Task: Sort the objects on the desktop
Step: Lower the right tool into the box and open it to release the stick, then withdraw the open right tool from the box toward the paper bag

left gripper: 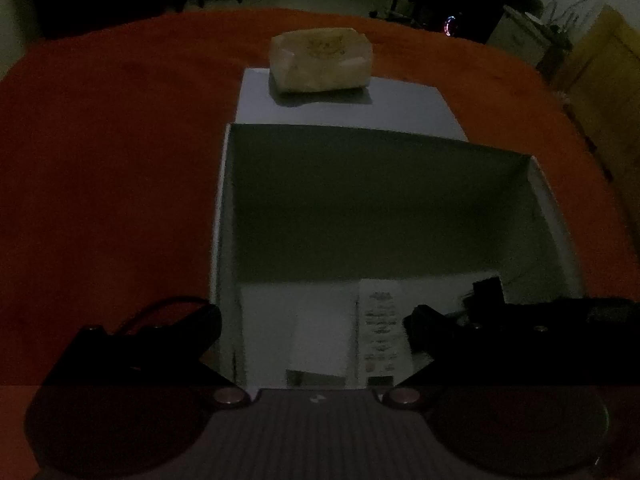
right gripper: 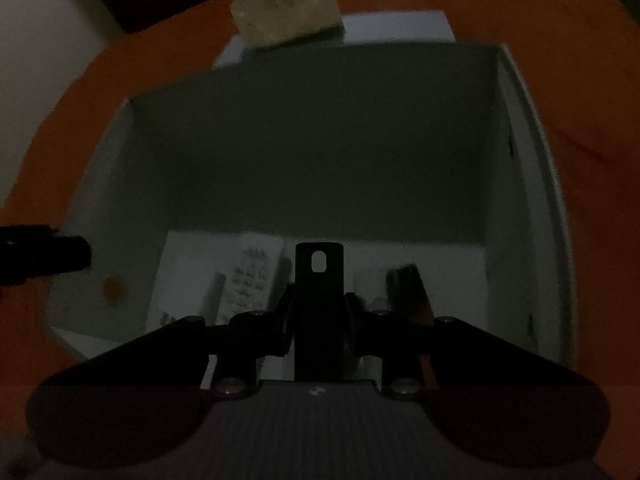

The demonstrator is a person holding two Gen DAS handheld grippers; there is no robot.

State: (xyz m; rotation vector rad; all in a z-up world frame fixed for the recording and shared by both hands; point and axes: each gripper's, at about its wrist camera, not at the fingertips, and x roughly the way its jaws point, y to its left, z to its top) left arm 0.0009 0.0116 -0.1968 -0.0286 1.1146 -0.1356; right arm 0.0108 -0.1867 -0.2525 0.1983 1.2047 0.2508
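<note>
A white open box (left gripper: 224, 208) stands on the orange table; it also shows in the right wrist view (right gripper: 524, 184). Inside lie a white printed card (left gripper: 380, 328) and other pale items, also seen in the right wrist view (right gripper: 252, 276). My left gripper (left gripper: 316, 332) is open, its fingers straddling the box's near left wall. My right gripper (right gripper: 320, 304) is shut on a flat black piece with a hole (right gripper: 319, 272), held inside the box above its floor. A black and brown object (right gripper: 408, 288) lies on the box floor to its right.
The box lid (left gripper: 344, 112) lies flat behind the box, with a pale tissue pack (left gripper: 320, 60) on it; the pack also shows in the right wrist view (right gripper: 286, 8). The orange tablecloth (left gripper: 108, 160) spreads around. Dark furniture stands beyond the table. The light is very dim.
</note>
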